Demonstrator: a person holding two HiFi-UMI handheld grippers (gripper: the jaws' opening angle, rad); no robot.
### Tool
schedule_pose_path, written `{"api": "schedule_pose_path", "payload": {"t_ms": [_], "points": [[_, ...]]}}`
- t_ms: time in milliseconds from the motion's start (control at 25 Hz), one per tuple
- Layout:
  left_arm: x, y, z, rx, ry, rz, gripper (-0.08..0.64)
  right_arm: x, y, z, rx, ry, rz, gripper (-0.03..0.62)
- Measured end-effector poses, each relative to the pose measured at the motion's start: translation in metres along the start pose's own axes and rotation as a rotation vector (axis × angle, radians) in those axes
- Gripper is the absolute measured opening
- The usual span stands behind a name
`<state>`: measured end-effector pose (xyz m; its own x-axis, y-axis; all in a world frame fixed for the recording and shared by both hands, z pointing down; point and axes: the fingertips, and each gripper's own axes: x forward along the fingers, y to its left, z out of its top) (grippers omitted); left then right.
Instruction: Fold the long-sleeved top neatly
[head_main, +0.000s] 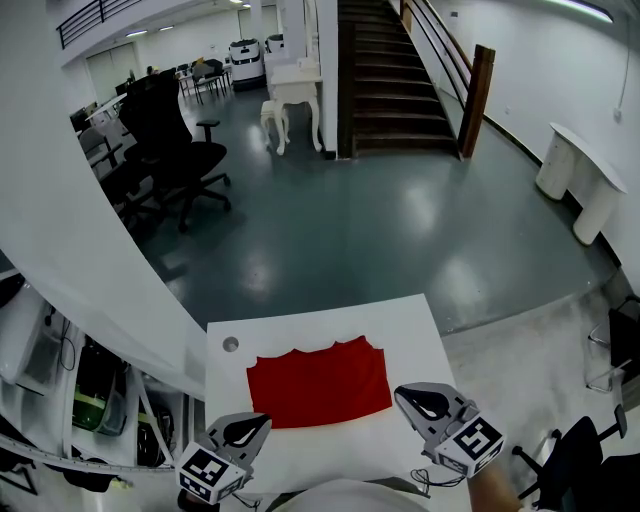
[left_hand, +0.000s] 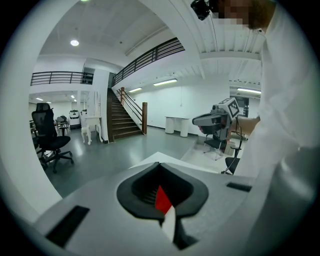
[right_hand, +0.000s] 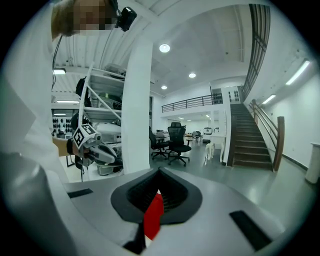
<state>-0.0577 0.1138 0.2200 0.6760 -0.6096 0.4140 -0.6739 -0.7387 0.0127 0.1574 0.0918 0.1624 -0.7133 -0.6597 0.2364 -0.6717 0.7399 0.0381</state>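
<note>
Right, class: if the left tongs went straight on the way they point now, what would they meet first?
Most likely the red top lying flat on the white table: the shut left tongs aim slightly down at its near left corner. Depth is unclear, so bare table could come first.

Red top (head_main: 320, 385), white table (head_main: 400, 335), black office chair (head_main: 172, 135), glossy dark grey-blue floor (head_main: 380, 220), brown stairs (head_main: 385, 85)

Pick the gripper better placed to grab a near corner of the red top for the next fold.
Right, narrowly. The right gripper sits at the near right corner of the red top; the left gripper ends just outside the near left corner. Both are shut, so either must open first.
</note>
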Motion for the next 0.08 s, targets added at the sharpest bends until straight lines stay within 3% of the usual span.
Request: {"api": "schedule_pose_path", "payload": {"t_ms": [80], "points": [[0.0017,0.0017,0.0016,0.001,-0.003,0.001,0.009,0.0023,-0.0008,0.0018,0.007,0.002,0.000,0.011]]}}
